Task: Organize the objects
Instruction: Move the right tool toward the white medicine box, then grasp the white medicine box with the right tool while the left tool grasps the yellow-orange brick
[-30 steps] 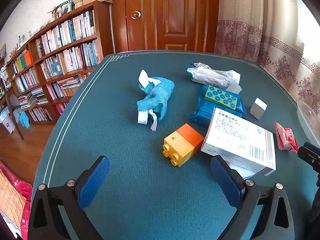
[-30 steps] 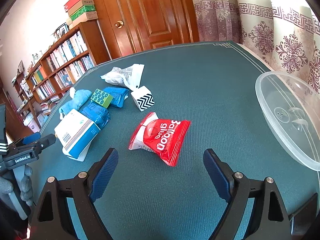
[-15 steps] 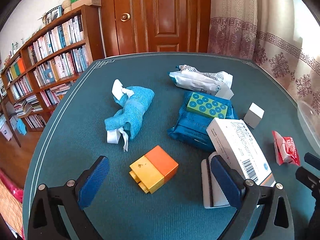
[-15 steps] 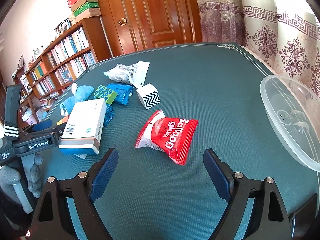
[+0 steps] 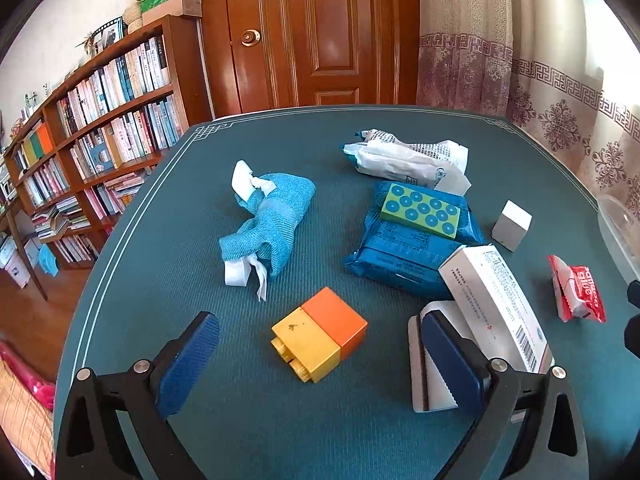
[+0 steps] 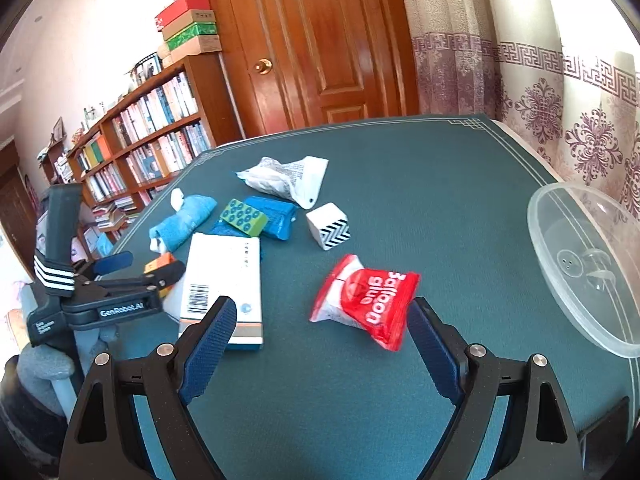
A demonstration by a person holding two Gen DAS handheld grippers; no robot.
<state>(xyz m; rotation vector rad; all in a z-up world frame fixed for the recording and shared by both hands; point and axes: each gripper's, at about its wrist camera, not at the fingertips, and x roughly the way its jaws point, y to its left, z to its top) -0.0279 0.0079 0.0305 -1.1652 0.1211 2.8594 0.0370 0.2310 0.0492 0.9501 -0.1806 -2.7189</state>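
Your big green worktop [image 5: 168, 264] holds a scattered pile. The clear plastic bowl [image 6: 580, 264] waits near its right edge; only the right view shows it whole. The white cardboard box [image 5: 492, 300] leans beside your left gripper [image 5: 320, 354], so you could knock it. Both jaws are wide apart, holding nothing. The red balloon-glue packet [image 6: 366, 300] lies just ahead of your right gripper [image 6: 320, 340] and may slide. Only the left view shows the whole yellow-and-orange toy brick [image 5: 320, 332].
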